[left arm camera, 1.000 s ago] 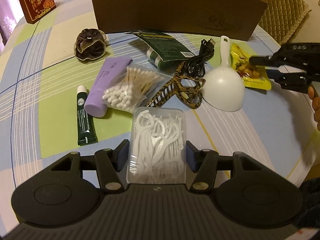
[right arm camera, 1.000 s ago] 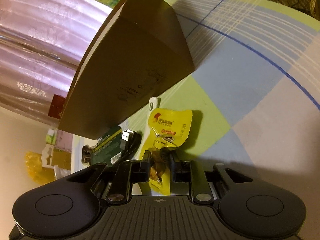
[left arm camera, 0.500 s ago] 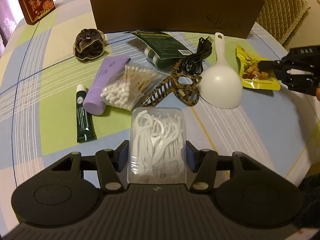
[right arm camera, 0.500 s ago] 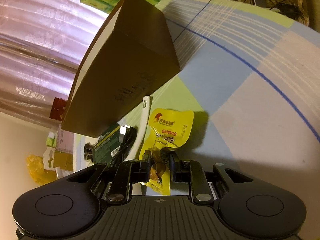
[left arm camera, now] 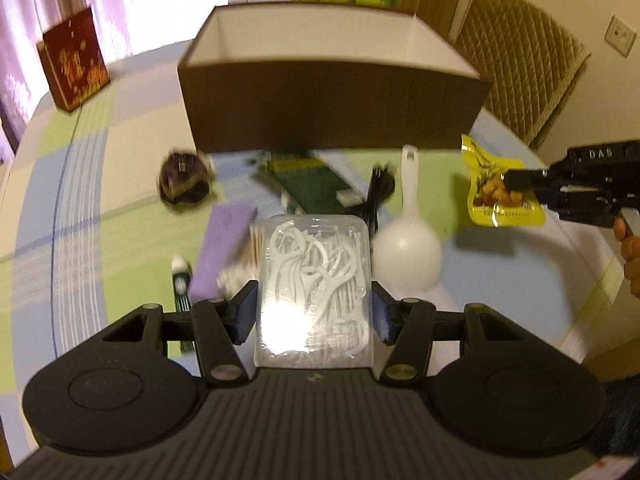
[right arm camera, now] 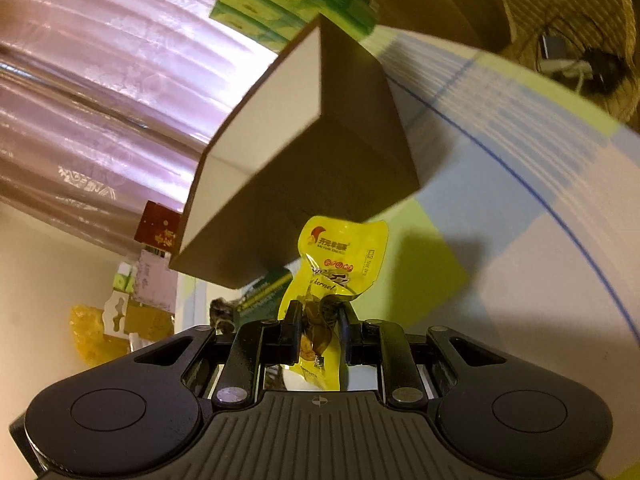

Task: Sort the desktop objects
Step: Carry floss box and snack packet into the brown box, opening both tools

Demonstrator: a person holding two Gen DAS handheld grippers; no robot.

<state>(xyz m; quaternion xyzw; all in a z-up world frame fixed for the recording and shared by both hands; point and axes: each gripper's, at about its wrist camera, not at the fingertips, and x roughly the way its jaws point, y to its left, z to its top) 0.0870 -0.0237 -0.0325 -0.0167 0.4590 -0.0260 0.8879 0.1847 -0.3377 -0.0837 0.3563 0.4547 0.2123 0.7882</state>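
Observation:
My left gripper [left arm camera: 314, 304] is shut on a clear box of white floss picks [left arm camera: 314, 280] and holds it above the table. My right gripper [right arm camera: 320, 320] is shut on a yellow snack packet [right arm camera: 340, 256], lifted off the table; the packet [left arm camera: 496, 188] and the gripper also show at the right of the left wrist view. An open brown cardboard box [left arm camera: 328, 108] with a white inside stands behind the clutter; it also shows in the right wrist view [right arm camera: 304, 168].
On the checked tablecloth lie a white scoop [left arm camera: 408, 236], black cable [left arm camera: 378, 196], green packet [left arm camera: 316, 184], purple tube [left arm camera: 224, 248], small green tube [left arm camera: 182, 284] and dark scrunchie [left arm camera: 184, 180]. A red box [left arm camera: 74, 68] stands back left. A wicker chair [left arm camera: 520, 68] is back right.
Both grippers have risen with their loads. The floss box and the snack packet are off the table, and the open top of the cardboard box has come into view.

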